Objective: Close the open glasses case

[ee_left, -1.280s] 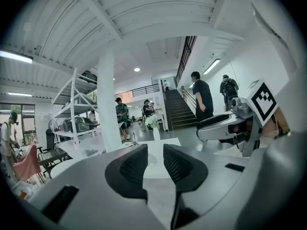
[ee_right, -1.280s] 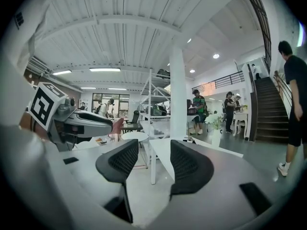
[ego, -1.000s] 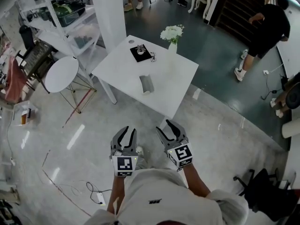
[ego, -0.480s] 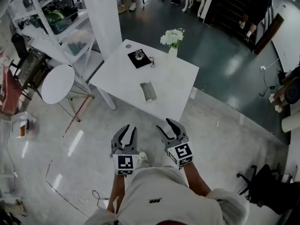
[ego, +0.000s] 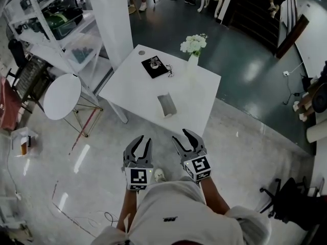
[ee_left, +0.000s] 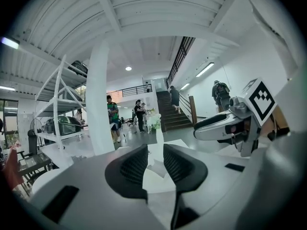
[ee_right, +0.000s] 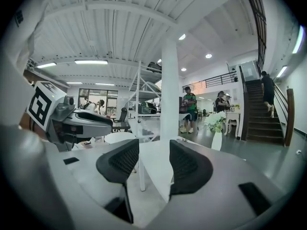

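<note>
The grey glasses case [ego: 166, 105] lies on the white square table [ego: 138, 88], toward its near edge; from here I cannot tell how far its lid stands open. Both grippers hover over the floor short of the table, side by side and pointing at it. My left gripper [ego: 141, 140] [ee_left: 155, 164] is open with nothing between its pads. My right gripper [ego: 181, 136] [ee_right: 153, 164] is open too; its jaws have just been closing a little, with nothing between them. Each gripper view shows the other gripper beside it and the table edge ahead.
A vase of white flowers [ego: 193, 50] and a black pad with a small object [ego: 155, 64] stand at the table's far side. A round white side table [ego: 61, 96], a shelving rack [ego: 56, 19] and a white pillar [ego: 110, 19] are left. An office chair [ego: 286, 203] is right.
Both grippers have come forward, and the table now lies closer below them. The person at the right has gone up the stairs and out of the head view.
</note>
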Tool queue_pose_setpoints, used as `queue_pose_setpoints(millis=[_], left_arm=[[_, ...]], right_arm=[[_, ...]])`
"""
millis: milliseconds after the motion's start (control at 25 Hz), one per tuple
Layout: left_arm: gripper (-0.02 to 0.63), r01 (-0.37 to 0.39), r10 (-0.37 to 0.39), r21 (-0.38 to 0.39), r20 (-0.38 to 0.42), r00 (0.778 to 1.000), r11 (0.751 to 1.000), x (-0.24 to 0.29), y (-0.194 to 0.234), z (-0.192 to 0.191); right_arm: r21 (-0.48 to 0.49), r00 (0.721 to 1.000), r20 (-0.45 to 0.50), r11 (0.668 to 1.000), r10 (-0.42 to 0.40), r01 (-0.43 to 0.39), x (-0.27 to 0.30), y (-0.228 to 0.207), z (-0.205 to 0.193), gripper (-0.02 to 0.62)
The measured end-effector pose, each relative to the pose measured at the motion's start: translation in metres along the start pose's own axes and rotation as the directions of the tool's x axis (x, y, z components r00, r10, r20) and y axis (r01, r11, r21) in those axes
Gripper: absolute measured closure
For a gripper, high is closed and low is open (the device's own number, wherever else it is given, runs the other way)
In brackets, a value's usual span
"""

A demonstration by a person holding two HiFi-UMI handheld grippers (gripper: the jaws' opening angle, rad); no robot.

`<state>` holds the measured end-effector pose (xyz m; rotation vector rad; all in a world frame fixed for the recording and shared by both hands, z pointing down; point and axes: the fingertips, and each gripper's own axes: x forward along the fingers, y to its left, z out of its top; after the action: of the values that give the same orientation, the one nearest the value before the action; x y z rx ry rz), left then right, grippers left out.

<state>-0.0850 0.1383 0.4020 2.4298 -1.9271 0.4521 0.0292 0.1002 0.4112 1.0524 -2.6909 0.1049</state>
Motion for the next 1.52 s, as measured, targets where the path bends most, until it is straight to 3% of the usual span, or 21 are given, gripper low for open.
queue_pose_setpoints(millis=[880,1520], left_arm=[[0.491,0.030,-0.030,-0.007,0.013,0.999,1.000,0.054,0.039,-0.007],[0.491,0.051,-0.052,-0.017,-0.027,0.998,0.999,0.140,0.051,-0.010]], right_arm=[[0.005,0.999,-0.037,1.000,-0.025,0.025,0.057,-0.018,-0.007,0.394],[0.043,0.998,-0.061,0.999,-0.013,0.016,0.116,-0.082,-0.011,0.399]])
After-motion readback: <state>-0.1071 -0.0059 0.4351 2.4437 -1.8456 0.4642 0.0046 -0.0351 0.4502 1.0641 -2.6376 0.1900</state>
